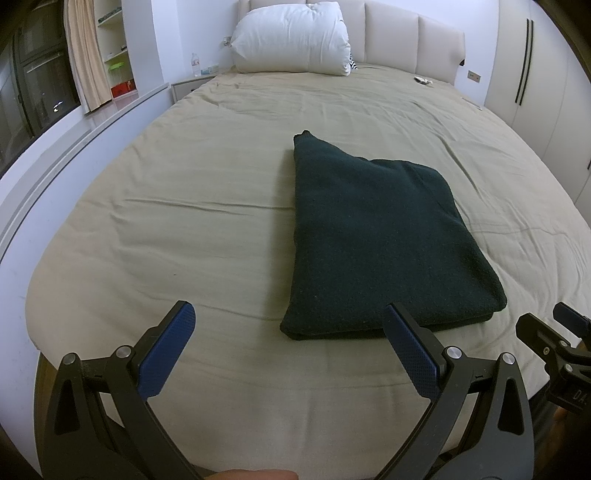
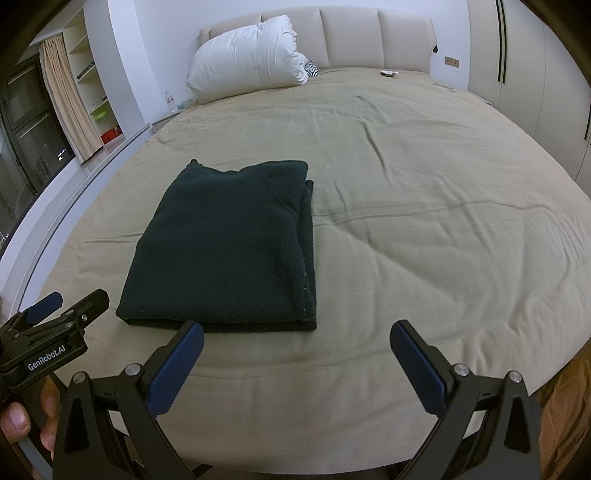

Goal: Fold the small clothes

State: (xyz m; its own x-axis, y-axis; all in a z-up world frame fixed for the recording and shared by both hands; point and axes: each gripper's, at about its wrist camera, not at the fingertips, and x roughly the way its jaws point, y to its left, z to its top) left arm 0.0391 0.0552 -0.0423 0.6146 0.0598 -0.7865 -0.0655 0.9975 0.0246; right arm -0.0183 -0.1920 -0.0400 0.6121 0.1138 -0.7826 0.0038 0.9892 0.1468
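A dark green garment (image 1: 384, 236) lies folded into a thick rectangle on the beige bed cover (image 1: 184, 206), near the foot of the bed. In the right wrist view the same dark green garment (image 2: 229, 243) shows stacked layers along its right edge. My left gripper (image 1: 291, 325) hovers open just short of the garment's near edge, holding nothing. My right gripper (image 2: 297, 341) is open too, by the garment's near right corner and apart from it. Each gripper shows at the edge of the other's view: the right gripper (image 1: 554, 332) and the left gripper (image 2: 70, 302).
A white pillow (image 1: 291, 38) leans on the padded headboard (image 1: 406, 33). A nightstand with a water bottle (image 1: 195, 64) stands left of the bed, near shelves and a curtain. Wardrobe doors (image 1: 535, 74) line the right wall. Small items (image 2: 388, 74) lie at the bed's far right.
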